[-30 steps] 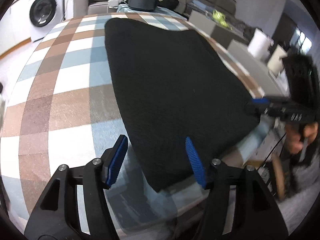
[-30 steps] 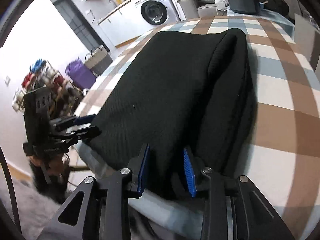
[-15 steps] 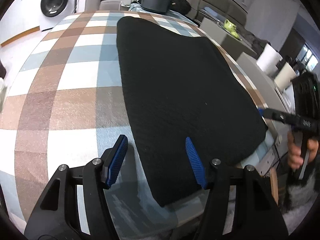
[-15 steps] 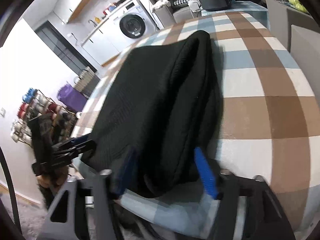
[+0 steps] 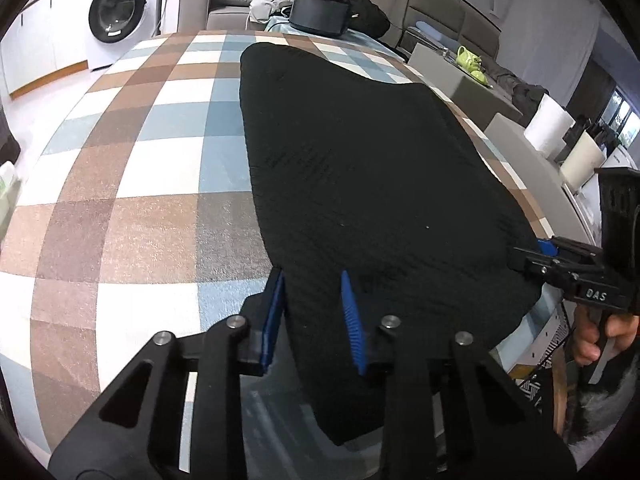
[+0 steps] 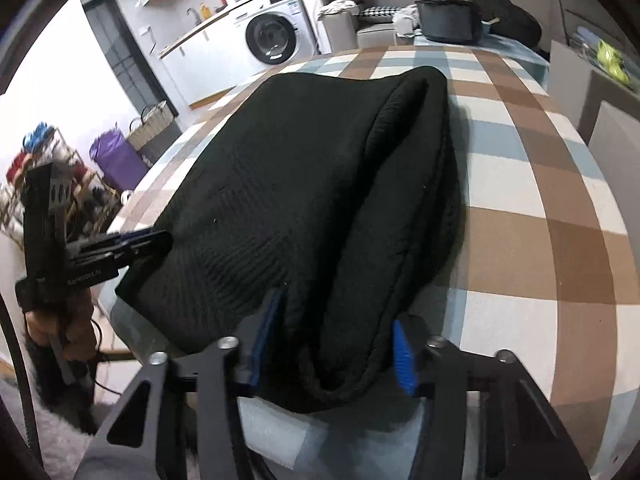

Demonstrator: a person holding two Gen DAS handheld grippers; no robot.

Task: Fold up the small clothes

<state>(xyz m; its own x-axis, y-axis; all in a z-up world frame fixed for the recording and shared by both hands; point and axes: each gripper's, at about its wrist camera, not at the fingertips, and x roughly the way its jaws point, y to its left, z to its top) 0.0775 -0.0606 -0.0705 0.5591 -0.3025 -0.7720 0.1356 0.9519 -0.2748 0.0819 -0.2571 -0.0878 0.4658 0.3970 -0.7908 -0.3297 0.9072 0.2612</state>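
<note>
Black garment [image 5: 360, 168] lies flat on the checked cloth [image 5: 132, 216], its near edge at the table's lip. Left gripper [image 5: 314, 316] has just been closing on one near corner, right gripper [image 6: 334, 340] on the thick folded one. Pinch both evenly, lift together. Washer [image 5: 116, 12] and sofa [image 5: 224, 16] sit behind.

The black garment [image 5: 360, 184] is a matt, ribbed knit cloth. The surface [image 5: 132, 216] wears a checked cloth with a slightly fuzzy weave. Each claw has matt black plastic arms, ridged blue pads [image 5: 352, 320] and dull metal rivets [image 5: 390, 322]. The washing machine [image 6: 276, 36] looks smooth, glossy white.
</note>
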